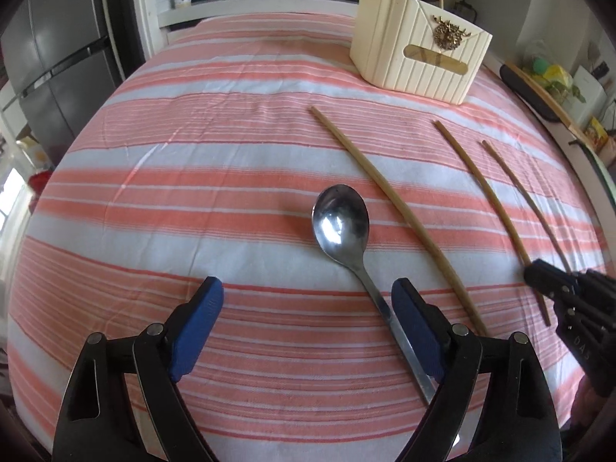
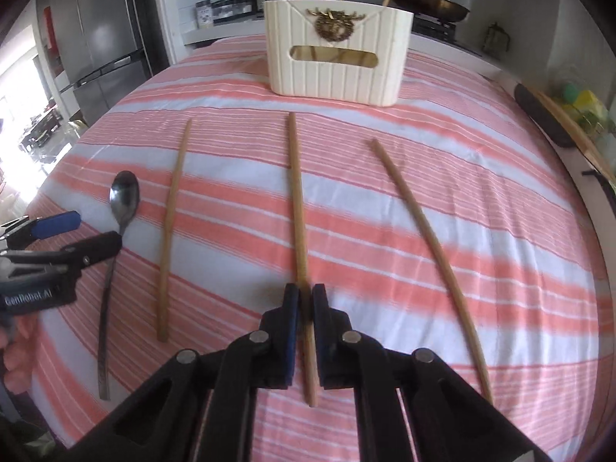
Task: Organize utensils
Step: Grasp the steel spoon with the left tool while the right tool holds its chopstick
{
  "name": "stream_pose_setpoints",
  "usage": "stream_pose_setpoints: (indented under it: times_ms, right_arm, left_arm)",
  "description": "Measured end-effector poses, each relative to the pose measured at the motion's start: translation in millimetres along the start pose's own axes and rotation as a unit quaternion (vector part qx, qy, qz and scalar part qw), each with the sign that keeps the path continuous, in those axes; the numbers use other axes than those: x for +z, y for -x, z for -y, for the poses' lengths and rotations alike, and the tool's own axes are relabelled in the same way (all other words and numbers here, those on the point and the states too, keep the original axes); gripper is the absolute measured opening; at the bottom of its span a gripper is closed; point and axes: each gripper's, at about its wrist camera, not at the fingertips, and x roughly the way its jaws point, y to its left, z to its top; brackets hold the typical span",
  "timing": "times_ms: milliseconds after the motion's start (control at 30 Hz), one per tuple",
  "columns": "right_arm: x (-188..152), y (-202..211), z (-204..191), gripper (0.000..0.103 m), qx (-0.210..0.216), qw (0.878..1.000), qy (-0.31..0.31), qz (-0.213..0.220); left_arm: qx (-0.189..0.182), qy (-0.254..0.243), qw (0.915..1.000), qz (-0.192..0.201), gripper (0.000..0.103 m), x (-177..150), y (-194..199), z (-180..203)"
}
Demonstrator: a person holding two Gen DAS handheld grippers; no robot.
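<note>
While right tongs point(image 2: 305, 310) pinch chopstick point(image 2: 298, 208); spoon point(image 1: 348, 246), holder point(image 2: 338, 50) nearby.

Bare striped cloth point(image 1: 192, 200) is lying open across the surface left of the spoon point(image 1: 340, 227). Three chopsticks point(image 2: 298, 208) are lying spread apart with passable lanes between them. The cream holder point(image 2: 338, 50) is blocking the far middle.
</note>
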Motion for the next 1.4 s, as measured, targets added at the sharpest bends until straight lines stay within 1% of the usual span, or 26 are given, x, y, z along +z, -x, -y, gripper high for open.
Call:
stream_pose_setpoints:
  times_ms: [67,100,167,200,267,333,367,467,567,633,700,767,800,833,900,1000,1100,1167,1267,1333,1400]
  right_arm:
    - [-13.4,8.4,6.6,0.007,-0.020,1.000,-0.006,0.001]
    - [-19.3,11.9,9.1,0.007,-0.024,1.000,-0.010,0.001]
    - [-26.9,16.8,13.0,0.007,-0.034,0.999,-0.021,0.002]
    - [-30.0,18.5,13.8,0.007,-0.038,0.999,-0.025,0.003]
    - [-35.9,23.4,15.4,0.007,-0.039,0.999,-0.029,0.003]
    - [-37.9,27.5,16.8,0.009,-0.031,0.999,-0.035,0.005]
    - [-39.8,31.3,18.2,0.009,-0.021,0.999,-0.039,0.007]
    - [-40.0,40.1,27.3,0.011,0.005,0.999,-0.050,0.014]
    - [-35.3,48.6,45.2,0.011,0.014,0.998,-0.063,0.018]
    - [-31.6,52.7,59.0,0.011,0.012,0.997,-0.070,0.018]
    - [-28.8,55.7,71.5,0.013,0.003,0.997,-0.071,0.018]
    - [-26.0,57.5,80.3,0.025,-0.009,0.998,-0.064,0.017]
    - [-24.9,58.8,83.6,0.037,-0.012,0.998,-0.059,0.016]
    - [-23.7,59.8,87.3,0.043,-0.014,0.998,-0.054,0.018]
    - [-20.2,60.7,93.0,0.044,-0.018,0.999,-0.038,0.019]
    - [-11.1,51.5,99.3,0.044,-0.021,1.000,-0.010,0.000]
    - [-1.7,37.3,98.7,0.044,-0.009,0.999,0.020,-0.029]
    - [3.7,27.9,94.8,0.044,-0.002,0.998,0.045,-0.047]
    - [10.4,9.1,89.4,0.044,0.003,0.994,0.078,-0.075]
    - [15.4,-4.5,90.2,0.044,-0.007,0.992,0.088,-0.091]
    - [23.8,-11.4,90.7,0.043,0.007,0.992,0.094,-0.089]
  left_arm:
    - [0.000,0.009,1.0000,-0.002,0.094,-3.5,-0.2,7.2]
    - [0.008,0.002,1.0000,0.000,0.094,-5.7,-0.9,14.5]
    - [0.046,-0.029,0.9985,0.004,0.095,-10.0,-5.8,30.7]
    - [0.058,-0.040,0.9975,0.013,0.095,-12.2,-5.6,35.8]
    - [0.065,-0.047,0.9967,0.017,0.095,-14.6,-3.5,37.4]
    - [0.060,-0.054,0.9966,0.011,0.095,-15.5,-1.7,32.0]
    - [0.060,-0.062,0.9962,0.009,0.096,-15.7,-0.9,29.1]
    - [0.073,-0.098,0.9924,0.012,0.098,-16.6,2.9,19.5]
    - [0.076,-0.126,0.9891,0.010,0.098,-15.6,5.3,6.0]
    - [0.075,-0.131,0.9885,0.007,0.098,-14.8,6.5,-3.7]
    - [0.070,-0.126,0.9896,0.001,0.098,-14.6,8.0,-14.1]
    - [0.053,-0.109,0.9926,-0.003,0.097,-15.8,10.2,-23.8]
    - [0.040,-0.100,0.9942,-0.006,0.097,-17.2,10.8,-28.0]
    - [0.025,-0.092,0.9954,-0.009,0.097,-18.6,10.8,-31.2]
    - [0.000,-0.088,0.9961,-0.014,0.097,-20.3,9.0,-32.3]
    - [-0.015,-0.122,0.9924,-0.009,0.097,-18.0,7.6,-22.3]
    - [-0.021,-0.157,0.9873,-0.013,0.097,-9.7,1.6,-12.0]
    - [-0.021,-0.171,0.9849,-0.016,0.097,-3.2,-3.5,-7.8]
    - [-0.029,-0.163,0.9859,-0.023,0.097,5.9,-10.3,-7.3]
    - [-0.033,-0.152,0.9876,-0.023,0.097,9.1,-13.7,-8.1]
    - [-0.035,-0.149,0.9881,-0.020,0.097,10.3,-14.3,-7.6]
